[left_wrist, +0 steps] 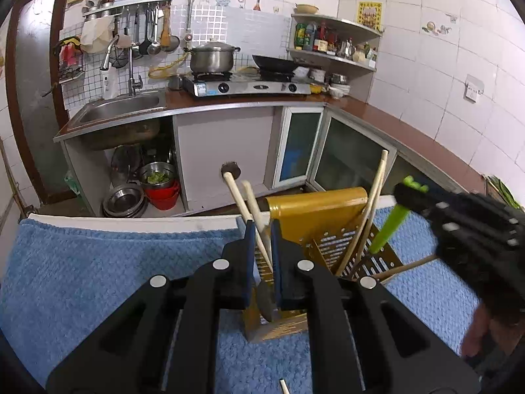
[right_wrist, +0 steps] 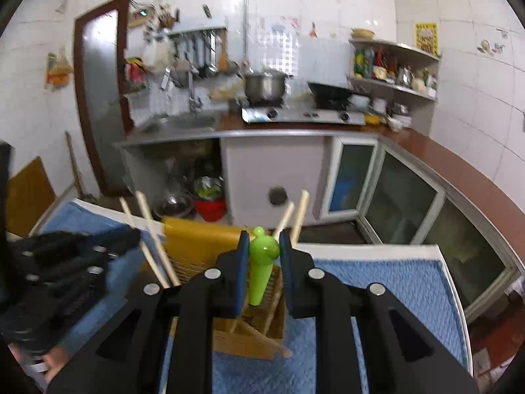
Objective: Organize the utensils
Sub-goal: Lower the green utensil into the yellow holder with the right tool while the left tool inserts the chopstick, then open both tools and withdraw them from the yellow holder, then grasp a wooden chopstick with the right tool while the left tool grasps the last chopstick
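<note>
A golden-yellow perforated utensil holder (left_wrist: 325,216) (right_wrist: 197,239) stands on a blue towel (left_wrist: 98,269). My left gripper (left_wrist: 262,249) is shut on a pair of wooden chopsticks (left_wrist: 244,197), which slant down into the holder's left part. My right gripper (right_wrist: 264,252) is shut on a green plastic utensil handle (right_wrist: 262,262) held upright, its lower end over the holder's right part. The right gripper (left_wrist: 410,193) and the green handle (left_wrist: 390,226) also show in the left wrist view. Two more chopsticks (left_wrist: 377,197) (right_wrist: 295,216) lean inside the holder.
The towel covers a white table (left_wrist: 131,223) whose far edge faces the kitchen floor. Beyond are a sink (left_wrist: 121,108), a stove with a pot (left_wrist: 213,55) and wok, and cabinets. A loose stick tip (left_wrist: 283,387) lies near me. A hand (right_wrist: 55,364) holds each gripper.
</note>
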Tool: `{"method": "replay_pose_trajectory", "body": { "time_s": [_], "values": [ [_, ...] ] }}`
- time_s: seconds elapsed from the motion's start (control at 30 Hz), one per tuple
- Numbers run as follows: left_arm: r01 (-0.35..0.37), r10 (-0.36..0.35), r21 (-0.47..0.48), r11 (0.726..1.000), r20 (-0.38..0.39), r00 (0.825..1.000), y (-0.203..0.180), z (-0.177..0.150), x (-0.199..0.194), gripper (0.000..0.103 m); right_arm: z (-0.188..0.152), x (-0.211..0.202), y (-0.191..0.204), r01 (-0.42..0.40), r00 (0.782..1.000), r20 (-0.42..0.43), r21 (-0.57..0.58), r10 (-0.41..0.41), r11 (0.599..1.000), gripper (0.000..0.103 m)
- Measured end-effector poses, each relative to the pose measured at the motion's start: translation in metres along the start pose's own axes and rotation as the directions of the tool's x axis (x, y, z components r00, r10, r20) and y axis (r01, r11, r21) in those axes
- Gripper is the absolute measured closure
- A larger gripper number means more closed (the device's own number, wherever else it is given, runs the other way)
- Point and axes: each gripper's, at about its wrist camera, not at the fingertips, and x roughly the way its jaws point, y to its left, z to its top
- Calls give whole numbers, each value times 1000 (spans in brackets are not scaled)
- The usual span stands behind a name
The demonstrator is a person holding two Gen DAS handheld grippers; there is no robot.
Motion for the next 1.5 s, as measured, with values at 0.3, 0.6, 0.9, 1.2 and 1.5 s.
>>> {"method": "replay_pose_trajectory", "body": {
  "time_s": [0.3,0.6,0.9,1.2,1.5],
  "values": [
    [2,-2,-24,1000,-30,1000,6,-5,-6,90,-14,7,-15,-38,998,-51,58,41,998,80],
    [-15,14,-87,996,-3,1000,24,-15,-66,22,-23,-54,-41,-4,999,34,136,0,991,34],
    [-45,27,-150,988,-118,993,36,-85,-70,9,-92,-70,-52,80,997,-25,115,-77,990,31],
    [-88,51,-140,986,-248,967,20,-138,-38,5,-165,-40,-40,88,980,-185,63,-75,994,31],
    [-123,93,-72,990,-322,942,-4,-168,-10,8,-202,-29,-28,75,966,-252,61,-58,995,31]
  ]
}}
